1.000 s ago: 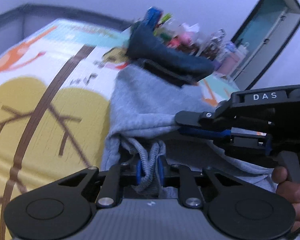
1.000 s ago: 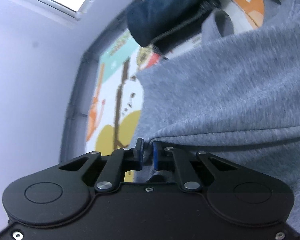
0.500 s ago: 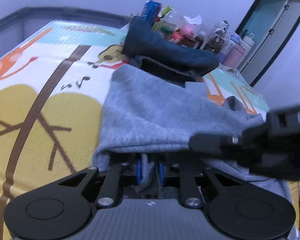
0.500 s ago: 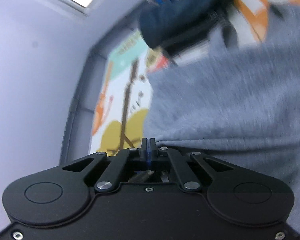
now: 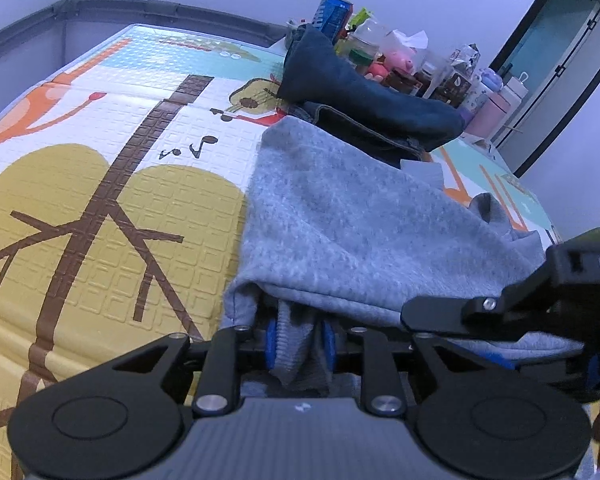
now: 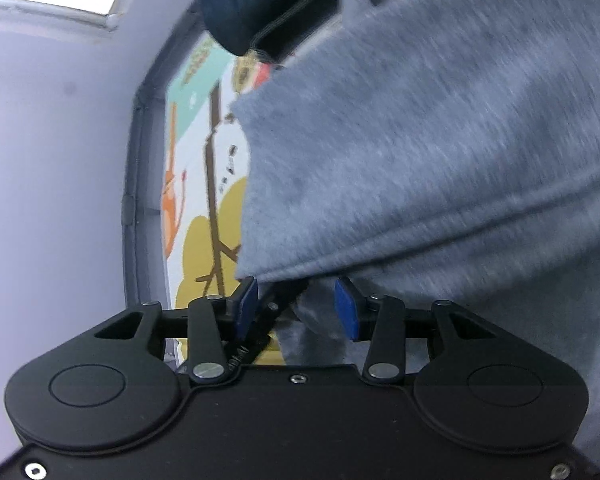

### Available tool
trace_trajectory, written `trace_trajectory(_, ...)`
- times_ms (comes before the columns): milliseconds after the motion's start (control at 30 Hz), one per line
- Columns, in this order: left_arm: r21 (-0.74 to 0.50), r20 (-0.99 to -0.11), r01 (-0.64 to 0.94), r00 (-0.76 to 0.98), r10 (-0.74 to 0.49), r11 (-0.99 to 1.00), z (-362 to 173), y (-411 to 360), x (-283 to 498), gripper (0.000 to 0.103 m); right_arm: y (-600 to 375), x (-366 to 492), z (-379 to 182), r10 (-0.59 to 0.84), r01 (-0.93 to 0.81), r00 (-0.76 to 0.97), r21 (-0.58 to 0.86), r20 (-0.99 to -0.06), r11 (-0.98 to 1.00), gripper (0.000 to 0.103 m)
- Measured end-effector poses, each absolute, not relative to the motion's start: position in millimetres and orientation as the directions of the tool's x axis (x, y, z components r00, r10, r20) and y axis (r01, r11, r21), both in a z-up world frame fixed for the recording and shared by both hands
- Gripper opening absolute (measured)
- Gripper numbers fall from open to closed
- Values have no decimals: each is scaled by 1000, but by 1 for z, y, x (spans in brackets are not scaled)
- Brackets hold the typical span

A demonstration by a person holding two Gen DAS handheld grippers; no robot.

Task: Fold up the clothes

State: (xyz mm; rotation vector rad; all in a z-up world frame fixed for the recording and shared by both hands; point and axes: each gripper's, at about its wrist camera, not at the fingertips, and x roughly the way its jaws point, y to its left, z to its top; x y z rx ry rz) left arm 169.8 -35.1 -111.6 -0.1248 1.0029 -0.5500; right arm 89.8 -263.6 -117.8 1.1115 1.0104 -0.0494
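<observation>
The grey fleece sweatshirt (image 5: 352, 232) lies folded over on the patterned foam play mat (image 5: 100, 208), just in front of a pile of dark blue denim jeans (image 5: 364, 96). The left gripper (image 5: 300, 340) pinches a bunched fold of its edge, jaws just easing apart; the right gripper (image 6: 296, 308) has just sprung wide — its blue pads (image 6: 346, 308) clear of the cloth. Best to let both edges drop squarely, then back out low without dragging the fold.

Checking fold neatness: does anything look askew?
Yes. The grey sweatshirt has a rumpled lump at its far right edge, and its far end lies against the unfolded jeans instead of flat.
</observation>
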Motion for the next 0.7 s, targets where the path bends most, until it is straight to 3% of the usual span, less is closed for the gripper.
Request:
trace_trajectory(267, -324, -771, 397, 415, -483, 859, -112, -37, 168, 28, -275, 94, -137, 380, 563, 599, 709, -704, 426, 40)
trace_trajectory(333, -322, -772, 399, 414, -482, 858, -112, -37, 168, 29, -276, 96, -139, 372, 568, 604, 708, -705, 419, 33)
trace_trajectory(367, -321, -773, 401, 413, -482, 858, -112, -37, 168, 29, -275, 95, -139, 370, 557, 616, 717, -695, 419, 19)
trace_trajectory(400, -321, -773, 402, 412, -483, 857, -112, -37, 168, 29, -275, 94, -139, 368, 546, 628, 725, -686, 420, 14)
trace_trajectory(567, -328, -768, 408, 410, -492, 852, -112, -38, 169, 28, -273, 88, -126, 343, 497, 663, 734, -666, 463, 5)
trace_trajectory(700, -330, -760, 425, 411, -504, 843, -110, -43, 168, 27, -275, 82, -108, 345, 456, 692, 755, -634, 472, 4)
